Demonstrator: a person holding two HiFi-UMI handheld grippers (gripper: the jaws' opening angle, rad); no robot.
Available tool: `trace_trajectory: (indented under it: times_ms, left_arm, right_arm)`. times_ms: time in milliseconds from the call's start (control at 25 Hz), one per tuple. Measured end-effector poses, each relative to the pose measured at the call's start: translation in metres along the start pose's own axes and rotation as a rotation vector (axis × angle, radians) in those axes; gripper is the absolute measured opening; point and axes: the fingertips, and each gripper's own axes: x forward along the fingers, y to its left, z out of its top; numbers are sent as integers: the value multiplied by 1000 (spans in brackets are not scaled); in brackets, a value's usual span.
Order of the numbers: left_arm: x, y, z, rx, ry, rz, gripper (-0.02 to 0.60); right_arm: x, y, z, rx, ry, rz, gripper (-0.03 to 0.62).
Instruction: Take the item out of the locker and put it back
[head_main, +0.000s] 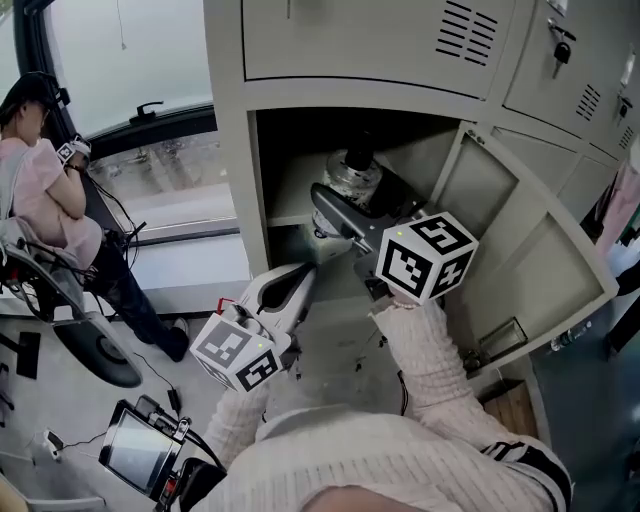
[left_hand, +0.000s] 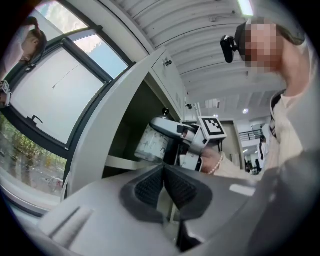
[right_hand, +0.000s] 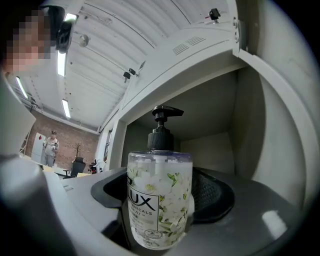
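Note:
A clear pump soap bottle with a white flower label and a black pump stands upright between the jaws of my right gripper. Its dark pads press the bottle's sides, so it is shut on the bottle. In the head view the bottle and right gripper are at the mouth of the open locker compartment, above its shelf. My left gripper hangs lower, in front of the locker, and holds nothing. Its pads meet, so it is shut, and its view shows the bottle ahead.
The locker door swings open to the right of my right arm. Closed lockers sit above, one with a key. A seated person is at the left by the window. A screen device with cables lies on the floor.

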Motion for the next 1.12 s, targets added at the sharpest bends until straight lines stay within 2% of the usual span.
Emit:
trace_trajectory:
  times_ms: [320, 520, 840, 1120]
  left_arm:
    - [13, -3, 11, 33, -12, -65, 6]
    - [15, -6, 13, 23, -23, -97, 6]
    - [11, 11, 20, -1, -55, -55, 6]
    - [14, 7, 11, -27, -40, -62, 6]
  right_arm:
    - [26, -23, -4, -55, 117, -44, 364]
    - [41, -30, -10, -67, 178, -55, 364]
    - [59, -43, -21, -42, 237, -65, 364]
    - [81, -57, -27, -53, 282, -78, 365]
